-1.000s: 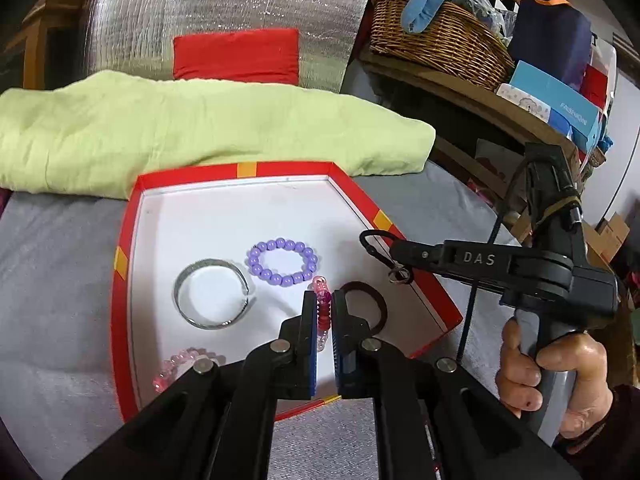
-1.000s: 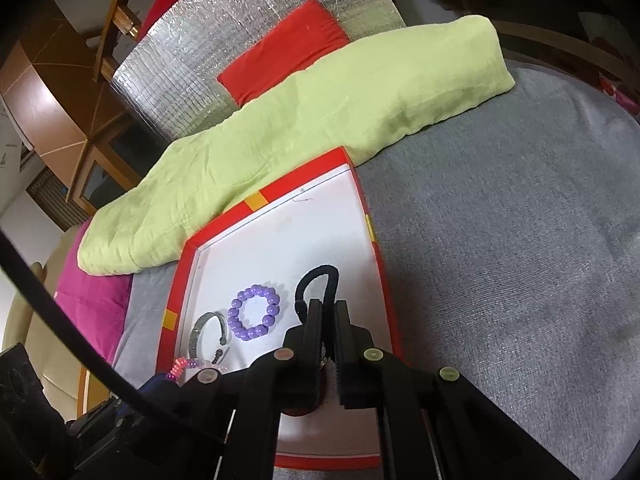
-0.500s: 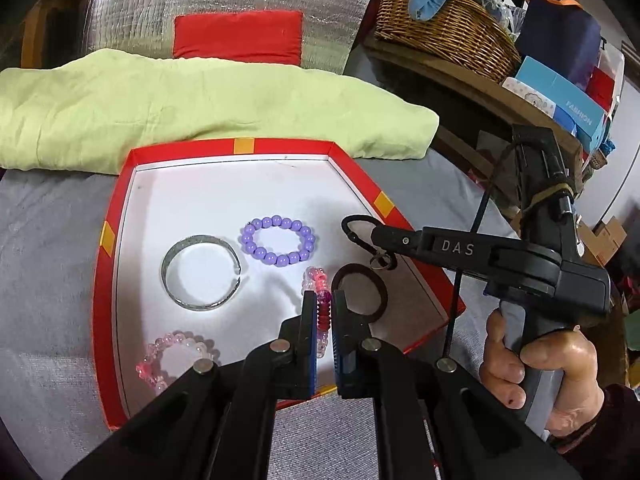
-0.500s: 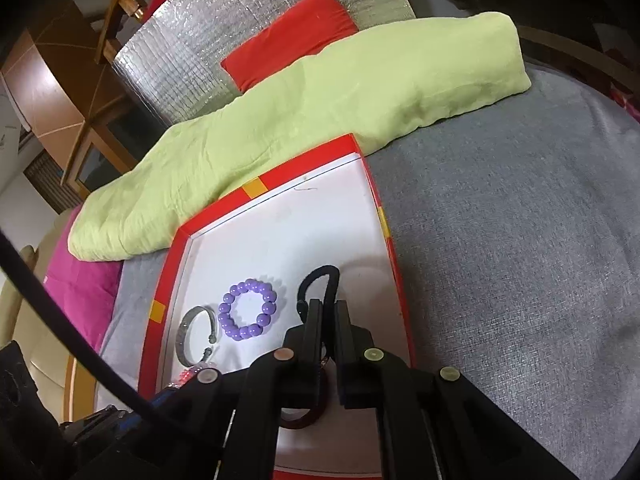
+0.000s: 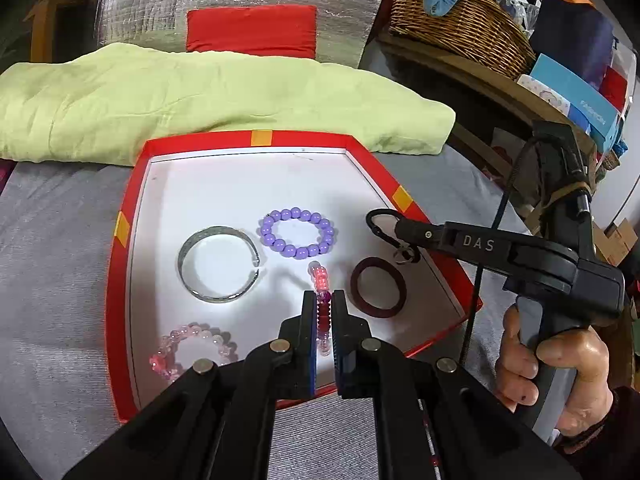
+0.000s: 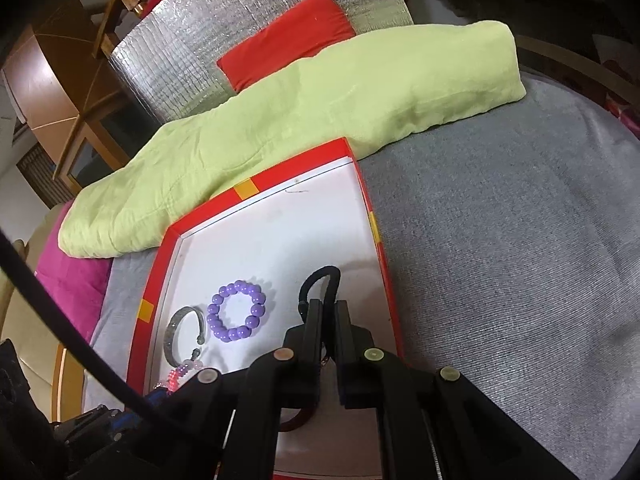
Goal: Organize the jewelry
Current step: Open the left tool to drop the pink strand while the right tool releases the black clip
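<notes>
We are holding a red-and-pink beaded bracelet (image 5: 322,296) pinched in the left gripper (image 5: 324,300) over the red tray's (image 5: 120,264) near edge, while the right gripper (image 6: 325,312) is clamping a black carabiner (image 6: 320,280); lowering slowly onto bare white floor seems wisest.

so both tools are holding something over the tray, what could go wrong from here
The left tool pinches the red beaded bracelet by a few beads; it could slip or snap. The right tool dangles a black carabiner clip just above the dark red bangle, so lowering may knock it.
</notes>
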The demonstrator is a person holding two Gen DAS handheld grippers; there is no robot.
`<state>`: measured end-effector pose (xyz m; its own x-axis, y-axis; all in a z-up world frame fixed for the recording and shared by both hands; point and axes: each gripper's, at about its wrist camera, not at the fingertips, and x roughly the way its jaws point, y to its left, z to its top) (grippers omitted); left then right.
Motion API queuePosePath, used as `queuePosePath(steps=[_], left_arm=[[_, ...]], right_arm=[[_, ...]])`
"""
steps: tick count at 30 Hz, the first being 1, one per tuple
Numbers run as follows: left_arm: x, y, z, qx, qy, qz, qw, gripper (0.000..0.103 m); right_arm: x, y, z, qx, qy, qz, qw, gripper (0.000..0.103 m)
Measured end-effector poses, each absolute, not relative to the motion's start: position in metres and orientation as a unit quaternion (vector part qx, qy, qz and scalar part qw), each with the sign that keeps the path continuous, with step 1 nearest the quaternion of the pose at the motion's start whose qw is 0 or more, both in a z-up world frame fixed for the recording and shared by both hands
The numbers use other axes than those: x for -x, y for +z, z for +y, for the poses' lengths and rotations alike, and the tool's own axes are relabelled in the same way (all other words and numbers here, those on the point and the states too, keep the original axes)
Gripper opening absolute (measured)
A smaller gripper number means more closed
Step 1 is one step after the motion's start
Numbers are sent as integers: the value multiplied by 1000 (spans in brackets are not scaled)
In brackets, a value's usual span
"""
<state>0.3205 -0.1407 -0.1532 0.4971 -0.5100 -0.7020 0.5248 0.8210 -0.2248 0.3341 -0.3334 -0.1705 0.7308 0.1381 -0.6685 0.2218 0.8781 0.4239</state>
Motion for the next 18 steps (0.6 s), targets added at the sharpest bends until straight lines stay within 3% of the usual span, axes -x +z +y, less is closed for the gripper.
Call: queuePosePath(steps=[7, 13, 18], left_arm=[[-321, -156, -143, -24, -289, 409, 865, 7], [-321, -161, -144, -33, -284, 419, 862, 18], [-321, -162, -145, -39, -286, 422, 860, 19]], right_arm=[[-333, -171, -335, -247, -30, 370, 895, 7], [-333, -174, -337, -250, -33, 377, 891, 7], [-333, -174, -337, -249, -34, 378, 891, 7]])
